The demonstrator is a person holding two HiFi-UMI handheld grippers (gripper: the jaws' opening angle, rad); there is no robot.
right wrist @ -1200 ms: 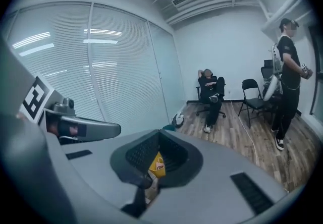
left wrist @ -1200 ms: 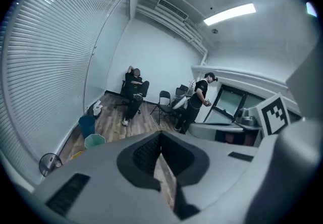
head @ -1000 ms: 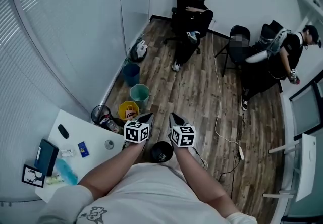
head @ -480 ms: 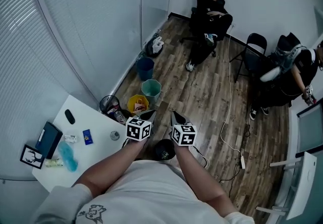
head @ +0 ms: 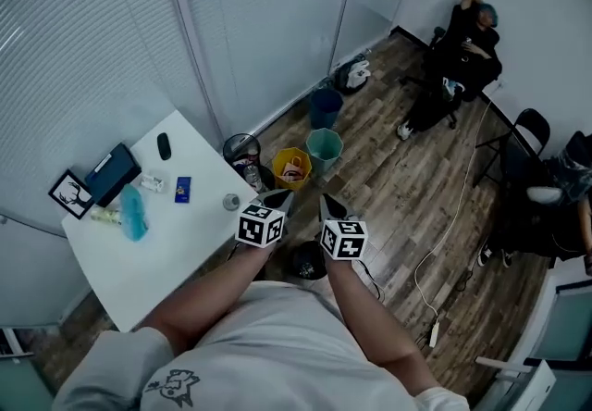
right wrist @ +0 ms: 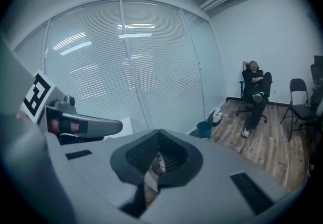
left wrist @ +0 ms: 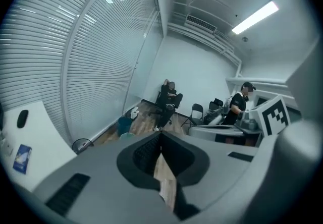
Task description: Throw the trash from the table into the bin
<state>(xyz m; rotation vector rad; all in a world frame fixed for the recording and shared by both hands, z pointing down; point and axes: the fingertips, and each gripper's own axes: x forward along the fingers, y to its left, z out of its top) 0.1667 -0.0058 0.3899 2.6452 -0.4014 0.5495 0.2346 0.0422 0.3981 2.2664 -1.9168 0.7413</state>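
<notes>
Scanning the white table (head: 176, 252), saw the trash spread over its far half: a crumpled pale-blue wrapper (head: 132, 213), a small blue packet (head: 182, 189) and a small round piece (head: 230, 203) near the edge. Found the bins on the wood floor just past the table's corner: black wire bin (head: 228, 148) nearest, then yellow bin (head: 279, 160), green bin (head: 324, 164) and blue bin (head: 324, 118). Held left gripper (head: 280, 200) and right gripper (head: 327, 206) side by side just off that edge, each with jaws pressed together on nothing.

We log matt grey plastic on the left gripper (head: 275, 203), a smooth white table (head: 157, 242) left of it, and a wood-plank floor (head: 407, 187) ahead.
</notes>
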